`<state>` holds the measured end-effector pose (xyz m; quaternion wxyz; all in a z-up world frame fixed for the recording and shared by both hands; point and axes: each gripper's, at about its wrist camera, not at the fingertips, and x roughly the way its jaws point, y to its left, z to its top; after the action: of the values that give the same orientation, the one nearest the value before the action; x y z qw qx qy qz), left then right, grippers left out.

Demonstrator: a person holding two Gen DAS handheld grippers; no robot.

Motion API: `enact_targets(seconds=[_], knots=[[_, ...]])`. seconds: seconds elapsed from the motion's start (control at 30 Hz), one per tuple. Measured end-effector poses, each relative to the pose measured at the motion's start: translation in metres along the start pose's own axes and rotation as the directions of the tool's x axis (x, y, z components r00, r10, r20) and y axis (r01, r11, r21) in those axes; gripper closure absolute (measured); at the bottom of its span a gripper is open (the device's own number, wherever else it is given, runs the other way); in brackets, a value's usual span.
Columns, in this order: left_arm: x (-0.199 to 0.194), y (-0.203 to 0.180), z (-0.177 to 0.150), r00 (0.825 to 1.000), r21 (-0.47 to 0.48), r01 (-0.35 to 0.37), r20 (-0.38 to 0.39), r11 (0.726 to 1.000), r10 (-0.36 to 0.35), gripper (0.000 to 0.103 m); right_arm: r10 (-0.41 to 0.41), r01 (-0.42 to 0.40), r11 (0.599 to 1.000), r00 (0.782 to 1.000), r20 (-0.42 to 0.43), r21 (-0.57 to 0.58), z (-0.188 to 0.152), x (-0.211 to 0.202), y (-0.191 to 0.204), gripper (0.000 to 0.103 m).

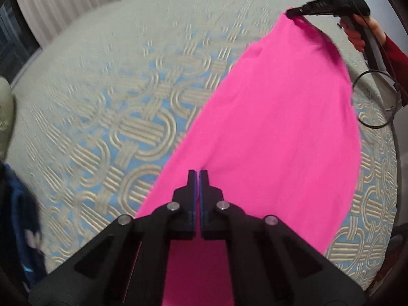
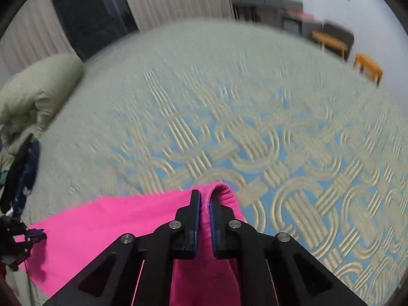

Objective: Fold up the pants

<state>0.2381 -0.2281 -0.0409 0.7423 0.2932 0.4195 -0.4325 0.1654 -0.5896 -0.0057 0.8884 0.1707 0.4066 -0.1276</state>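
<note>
The bright pink pants [image 1: 280,114] hang stretched between my two grippers above a patterned bed cover. In the left wrist view my left gripper [image 1: 197,173] is shut on the near edge of the cloth. My right gripper [image 1: 293,12] pinches the far corner at the upper right, and a hand [image 1: 367,33] in a red sleeve holds it. In the right wrist view my right gripper [image 2: 205,196] is shut on a rolled edge of the pants [image 2: 114,216]. My left gripper [image 2: 38,236] shows at the far left on the same cloth.
The bed cover [image 1: 114,102] has a blue and beige loop pattern. A green pillow [image 2: 38,89] lies at its left end, with a dark blue garment [image 2: 25,173] beside it. Orange stools [image 2: 369,67] stand past the far edge. A black cable loop [image 1: 374,99] hangs under the right gripper.
</note>
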Motion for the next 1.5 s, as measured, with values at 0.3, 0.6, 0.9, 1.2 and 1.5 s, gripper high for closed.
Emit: enact_targets(seconds=[0.3, 0.6, 0.9, 1.2, 1.5], knots=[[0.021, 0.032, 0.021, 0.993, -0.078, -0.108, -0.057, 0.991, 0.104, 0.093, 0.002, 0.000, 0.999, 0.999, -0.035, 0.052, 0.028, 0.016, -0.004, 0.095], [-0.033, -0.005, -0.011, 0.999, -0.099, -0.035, 0.008, 0.995, 0.036, 0.079, -0.142, 0.147, 0.976, 0.989, -0.044, 0.157, 0.002, -0.012, -0.036, 0.036], [-0.033, -0.133, -0.018, 0.975, 0.136, 0.221, -0.007, 0.966, -0.222, 0.058, -0.019, 0.052, 0.983, 0.983, -0.184, 0.176, -0.046, -0.064, -0.057, 0.036], [0.006, -0.137, 0.030, 0.974, -0.027, 0.221, 0.051, 0.975, -0.219, 0.058, 0.247, -0.137, 0.920, 0.930, -0.271, 0.369, -0.095, -0.037, -0.042, 0.034], [-0.004, -0.175, 0.027, 0.979, -0.004, 0.191, 0.070, 0.982, -0.190, 0.093, 0.233, -0.144, 0.822, 0.968, -0.094, 0.552, -0.072, -0.018, -0.049, 0.096]])
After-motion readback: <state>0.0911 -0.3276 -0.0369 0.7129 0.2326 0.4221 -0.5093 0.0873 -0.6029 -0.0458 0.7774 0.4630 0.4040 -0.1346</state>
